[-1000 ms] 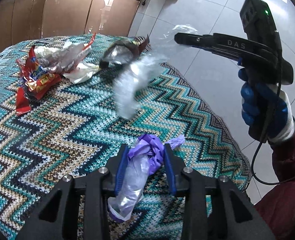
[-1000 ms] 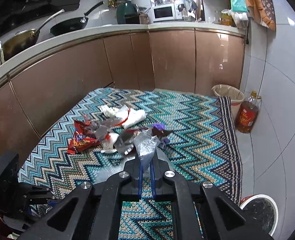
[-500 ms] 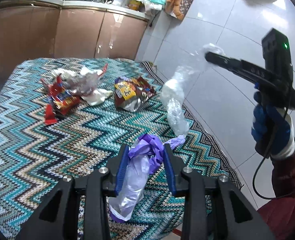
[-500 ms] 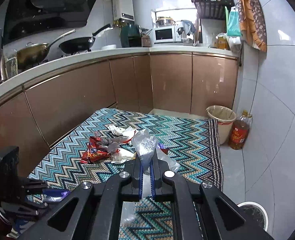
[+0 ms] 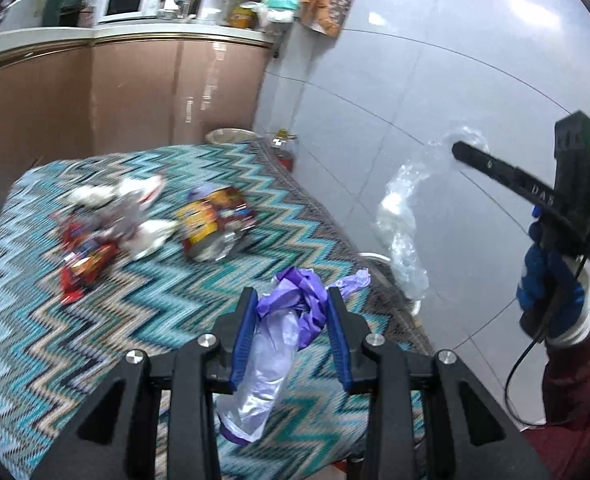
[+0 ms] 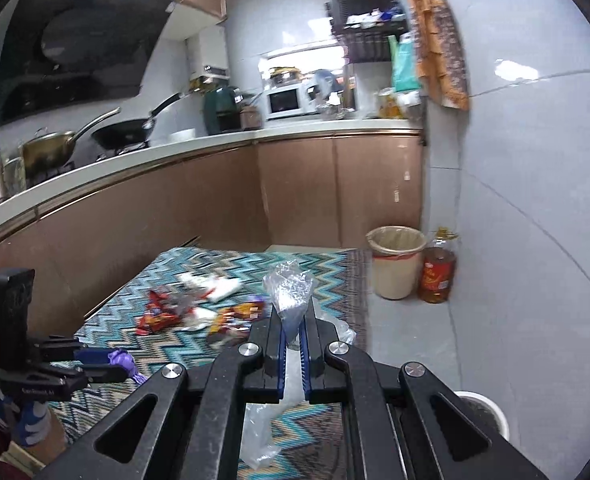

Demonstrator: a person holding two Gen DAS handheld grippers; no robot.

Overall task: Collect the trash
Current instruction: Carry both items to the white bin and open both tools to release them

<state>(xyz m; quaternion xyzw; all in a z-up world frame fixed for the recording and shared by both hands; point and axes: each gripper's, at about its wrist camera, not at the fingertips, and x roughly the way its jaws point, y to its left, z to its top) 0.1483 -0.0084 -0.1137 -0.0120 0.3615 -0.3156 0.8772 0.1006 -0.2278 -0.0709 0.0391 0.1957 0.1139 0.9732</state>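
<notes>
My left gripper (image 5: 291, 300) is shut on a crumpled purple and clear plastic bag (image 5: 273, 344), held above the zigzag-patterned cloth (image 5: 55, 340). My right gripper (image 6: 291, 316) is shut on a clear plastic bag (image 6: 289, 290) that dangles below the fingers; from the left wrist view this clear plastic bag (image 5: 401, 232) hangs in the air to the right of the cloth. Left on the cloth are a yellow-brown snack packet (image 5: 215, 226), a red wrapper (image 5: 85, 262) and white scraps (image 5: 151, 238). In the right wrist view the left gripper (image 6: 123, 362) appears at lower left.
A lined waste bin (image 6: 395, 260) and an oil bottle (image 6: 437, 274) stand on the floor by the cabinets beyond the cloth. A second round bin (image 6: 481, 414) sits on the floor at lower right. Brown cabinets (image 6: 295, 196) and a tiled wall (image 5: 435, 80) enclose the space.
Both grippers have risen with their bags. The right one swung right, carrying the clear bag off the cloth and uncovering the snack packet. The wrist views now look higher.
</notes>
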